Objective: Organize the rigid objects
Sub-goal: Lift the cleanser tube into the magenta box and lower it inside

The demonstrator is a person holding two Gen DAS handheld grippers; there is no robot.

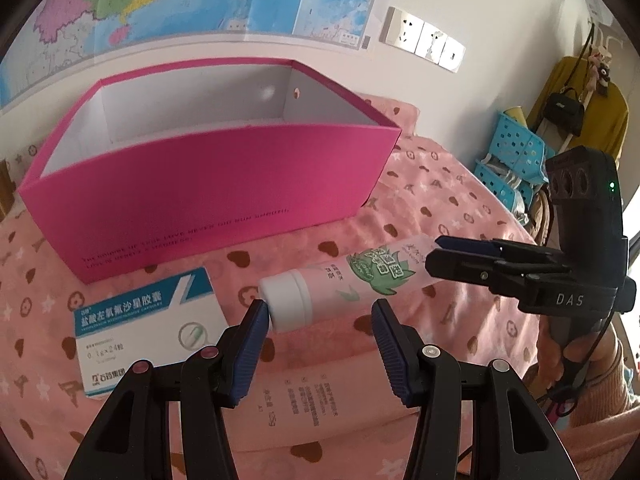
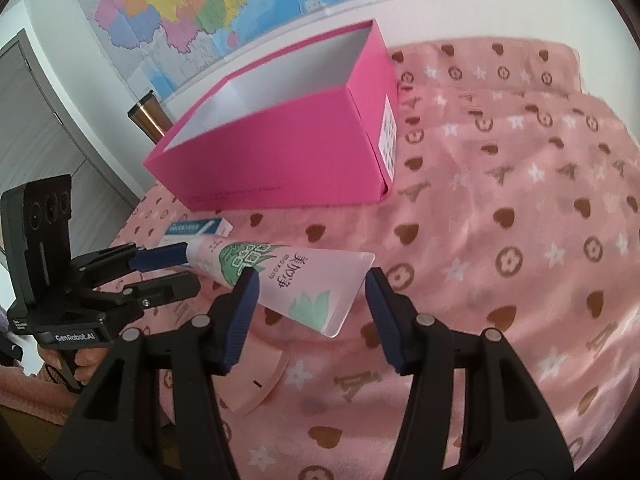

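Note:
A pink tube with a white cap (image 1: 340,284) lies on the pink blanket in front of an open, empty magenta box (image 1: 208,168). My left gripper (image 1: 320,320) is open, its fingers either side of the tube's cap end. My right gripper (image 2: 308,288) is open around the tube's flat end (image 2: 304,284). In the left wrist view the right gripper (image 1: 440,252) reaches in from the right. A white and blue medicine box (image 1: 148,324) lies left of the cap. In the right wrist view the left gripper (image 2: 176,264) is at the cap end and the magenta box (image 2: 280,136) stands behind.
A second pink tube (image 1: 304,392) lies under my left gripper. The bed is covered by the patterned pink blanket (image 2: 520,240). A wall map (image 1: 180,0) hangs behind. Blue baskets (image 1: 512,152) stand at the right. A metal cup (image 2: 148,120) stands beside the box.

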